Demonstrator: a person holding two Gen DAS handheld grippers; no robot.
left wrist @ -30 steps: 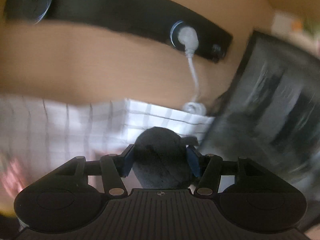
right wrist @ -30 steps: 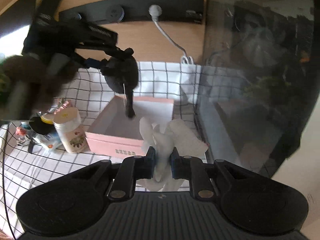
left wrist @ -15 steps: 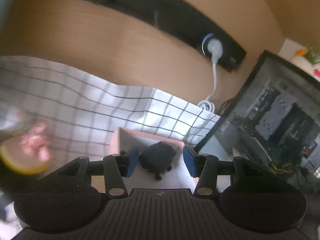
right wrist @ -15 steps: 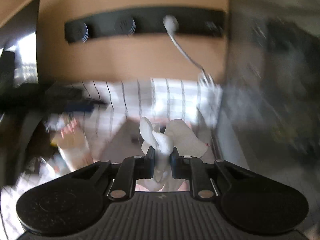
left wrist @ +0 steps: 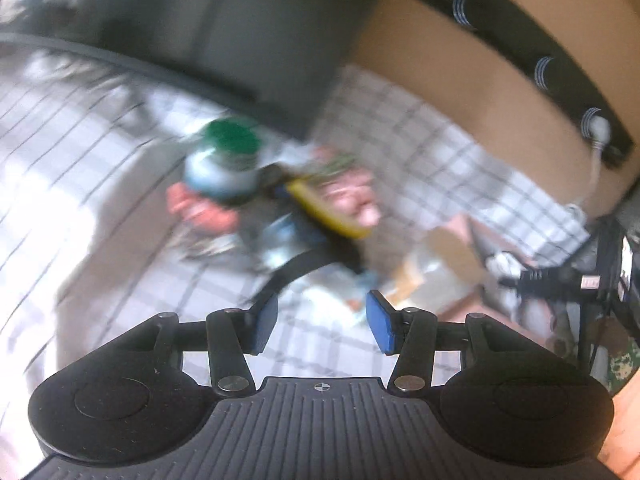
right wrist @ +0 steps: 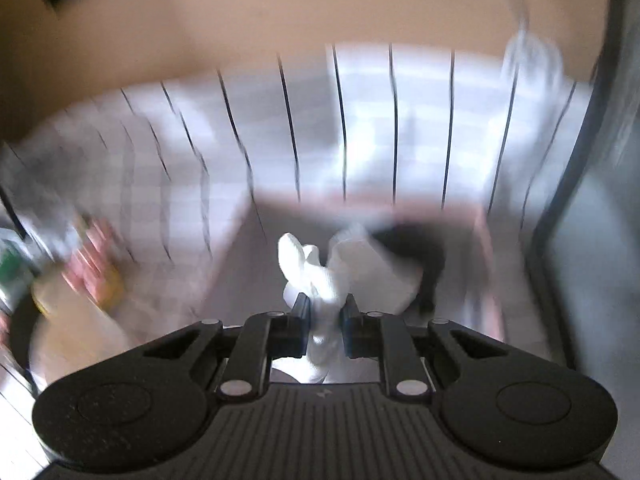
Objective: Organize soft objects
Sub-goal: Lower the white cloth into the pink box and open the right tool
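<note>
Since a second ago the left gripper (left wrist: 322,322) has let go of the dark soft toy (right wrist: 416,248) and swung away; its jaws stand spread with nothing between them, above the checked cloth (left wrist: 440,148) on the surface, with a blurred green-lidded jar (left wrist: 228,156) and clutter ahead. The right gripper (right wrist: 324,316) pinches the white cloth (right wrist: 320,276), whose long axis runs away from the jaws, its loose ends forward. Just beyond the jaws the pink box (right wrist: 484,248) holds the dark toy.
</note>
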